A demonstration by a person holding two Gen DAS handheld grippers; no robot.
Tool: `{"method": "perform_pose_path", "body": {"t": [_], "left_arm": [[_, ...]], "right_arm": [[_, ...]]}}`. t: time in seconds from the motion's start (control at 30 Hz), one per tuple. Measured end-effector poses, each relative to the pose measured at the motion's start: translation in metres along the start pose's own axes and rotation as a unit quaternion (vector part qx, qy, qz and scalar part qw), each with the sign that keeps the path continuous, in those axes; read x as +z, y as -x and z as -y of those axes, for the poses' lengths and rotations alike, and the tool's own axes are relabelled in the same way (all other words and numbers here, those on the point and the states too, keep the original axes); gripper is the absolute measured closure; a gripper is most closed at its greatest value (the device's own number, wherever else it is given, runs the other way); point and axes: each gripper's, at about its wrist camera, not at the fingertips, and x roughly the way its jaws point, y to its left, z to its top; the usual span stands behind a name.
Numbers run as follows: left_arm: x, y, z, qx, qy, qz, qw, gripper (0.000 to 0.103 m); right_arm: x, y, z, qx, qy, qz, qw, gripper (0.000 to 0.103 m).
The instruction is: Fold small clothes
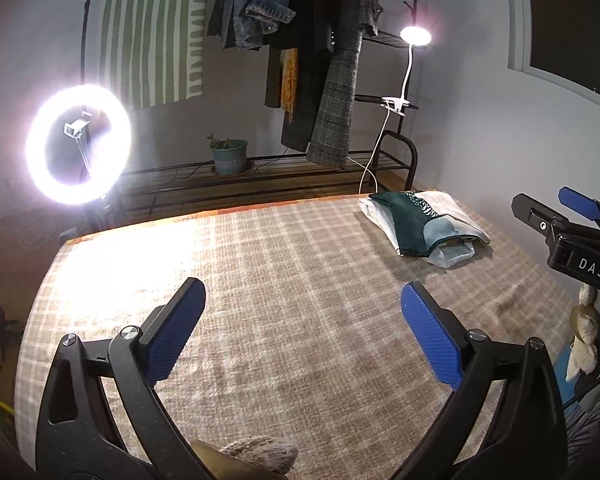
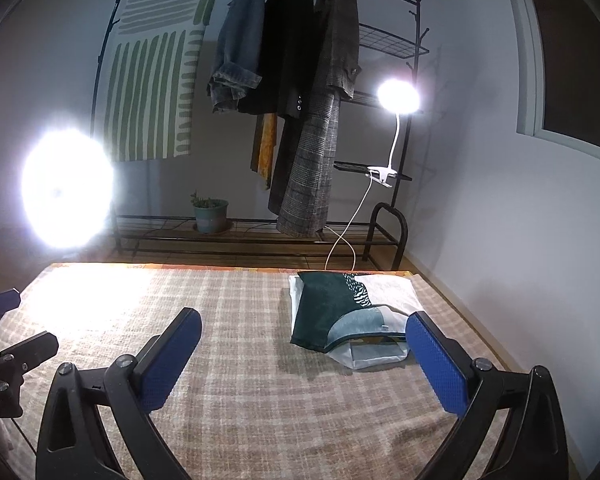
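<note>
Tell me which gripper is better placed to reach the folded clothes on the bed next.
Probably the right. The right gripper is open, and the folded clothes lie just beyond its right finger. From the left gripper, also open, the clothes sit far across the plaid blanket, off to its right.

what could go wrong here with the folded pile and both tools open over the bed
1. The folded pile lies near the bed's far right corner; a nudge from the right tool might push it off.
2. The white lamp cable drops just behind the pile and could snag.
3. The ring light glare washes out the blanket.
</note>
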Motion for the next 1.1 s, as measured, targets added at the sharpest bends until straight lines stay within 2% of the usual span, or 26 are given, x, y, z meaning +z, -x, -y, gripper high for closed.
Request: {"method": "perform_pose_path", "body": {"t": [1.1], "left_arm": [[0.0015,0.0025,-0.0033,0.004,0.004,0.0,1.0,0.003]], "right_arm": [[-0.0051,-0.0023,-0.0023,-0.005,-0.002,-0.001,1.0,0.0]]}}
